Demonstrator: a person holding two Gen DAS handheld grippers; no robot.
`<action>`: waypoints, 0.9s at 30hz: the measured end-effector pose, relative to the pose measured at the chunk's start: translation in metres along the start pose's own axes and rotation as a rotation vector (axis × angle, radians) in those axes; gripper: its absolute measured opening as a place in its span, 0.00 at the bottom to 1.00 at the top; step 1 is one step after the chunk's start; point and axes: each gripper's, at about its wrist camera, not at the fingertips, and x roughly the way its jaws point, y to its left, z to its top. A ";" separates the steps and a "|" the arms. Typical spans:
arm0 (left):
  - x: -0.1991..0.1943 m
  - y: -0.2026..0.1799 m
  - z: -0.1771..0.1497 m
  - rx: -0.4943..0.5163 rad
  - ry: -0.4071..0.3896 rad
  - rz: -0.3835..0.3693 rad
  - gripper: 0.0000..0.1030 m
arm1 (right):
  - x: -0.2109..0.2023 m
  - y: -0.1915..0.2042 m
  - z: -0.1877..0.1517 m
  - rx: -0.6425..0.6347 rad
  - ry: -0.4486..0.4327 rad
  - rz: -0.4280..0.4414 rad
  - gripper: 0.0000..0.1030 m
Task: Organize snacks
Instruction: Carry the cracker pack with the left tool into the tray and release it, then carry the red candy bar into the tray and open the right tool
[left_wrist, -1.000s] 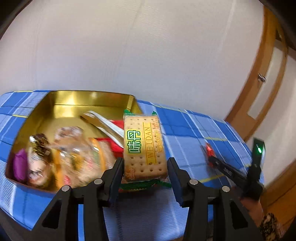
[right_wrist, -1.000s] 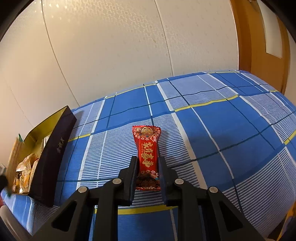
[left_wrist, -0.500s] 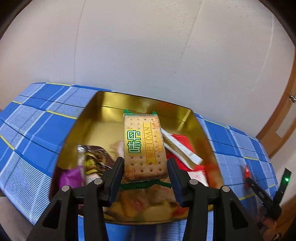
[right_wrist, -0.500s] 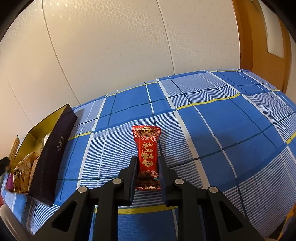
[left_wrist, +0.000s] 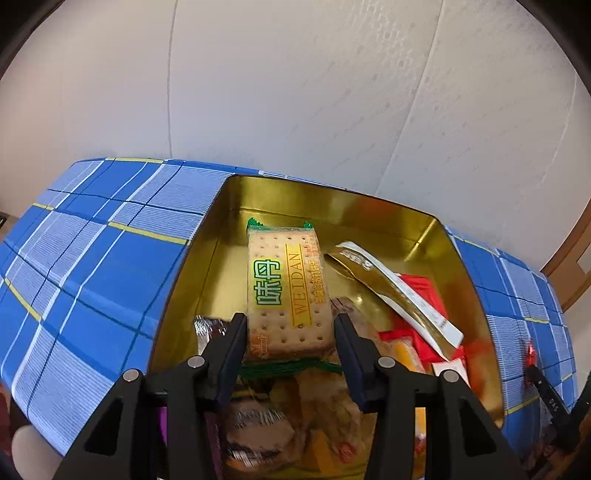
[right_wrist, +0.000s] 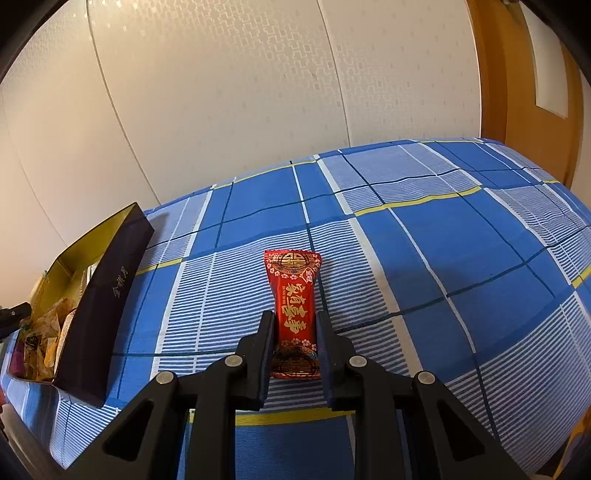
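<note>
Holding the biscuit packet over the gold tin, left tongs should lower before releasing; right tongs grip the red candy.

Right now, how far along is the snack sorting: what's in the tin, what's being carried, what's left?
Done: several wrapped snacks already lie in the gold tin. In hand: the left gripper holds the cracker pack over the tin, not yet released; the right gripper is shut on the red candy bar out on the blue checked cloth. Left: drop both in. No other loose snacks are visible.
</note>
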 end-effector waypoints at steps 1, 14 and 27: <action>0.004 0.000 0.002 0.010 0.011 0.006 0.47 | 0.000 0.000 0.000 -0.001 0.001 0.000 0.21; 0.006 0.012 0.005 -0.032 0.033 -0.005 0.49 | 0.001 0.002 0.000 -0.003 0.002 -0.005 0.21; 0.016 -0.006 -0.004 0.077 0.061 0.055 0.47 | -0.011 0.012 -0.002 -0.031 -0.035 0.024 0.21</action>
